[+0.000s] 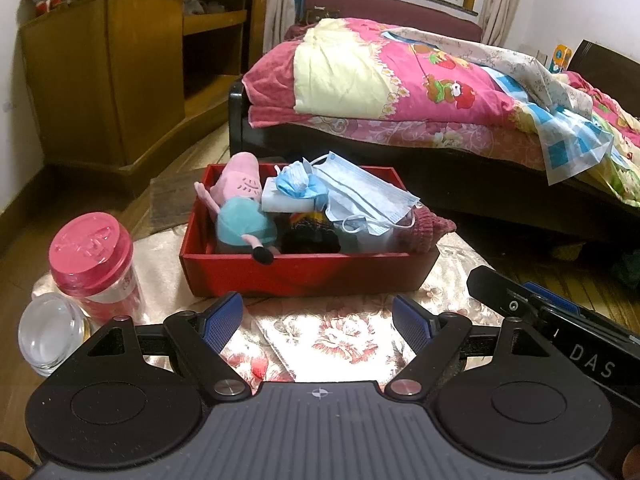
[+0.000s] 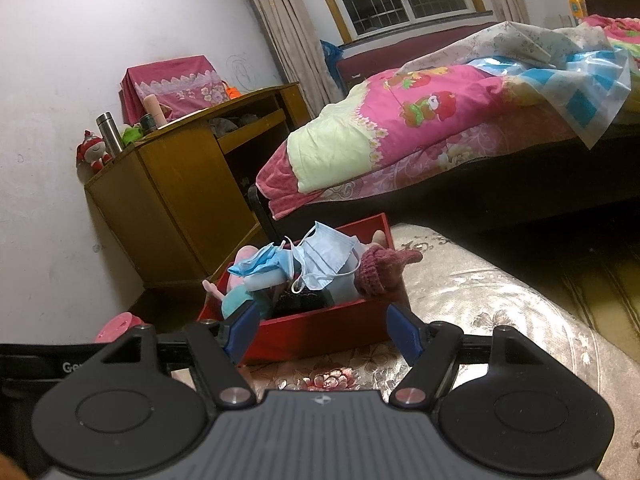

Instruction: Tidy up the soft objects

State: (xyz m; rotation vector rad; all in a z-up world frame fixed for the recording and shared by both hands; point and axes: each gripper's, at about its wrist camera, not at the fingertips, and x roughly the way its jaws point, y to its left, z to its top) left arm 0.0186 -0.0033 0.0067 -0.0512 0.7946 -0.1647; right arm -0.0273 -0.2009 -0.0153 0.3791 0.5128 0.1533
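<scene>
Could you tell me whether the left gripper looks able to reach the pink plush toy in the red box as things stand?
Probably yes. The left gripper is open and empty, facing the red box across bare floral cloth. The pink plush toy lies uncovered at the box's left end; only the low front wall stands between, so it would come in from above.

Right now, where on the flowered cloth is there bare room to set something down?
Free: the flowered cloth between the red cardboard box and the left claw, and the stretch right of the box. Crowded: the box itself, heaped with plush toy, masks and knit hat, and the left edge by the pink-lidded jar and clear glass lid.
</scene>
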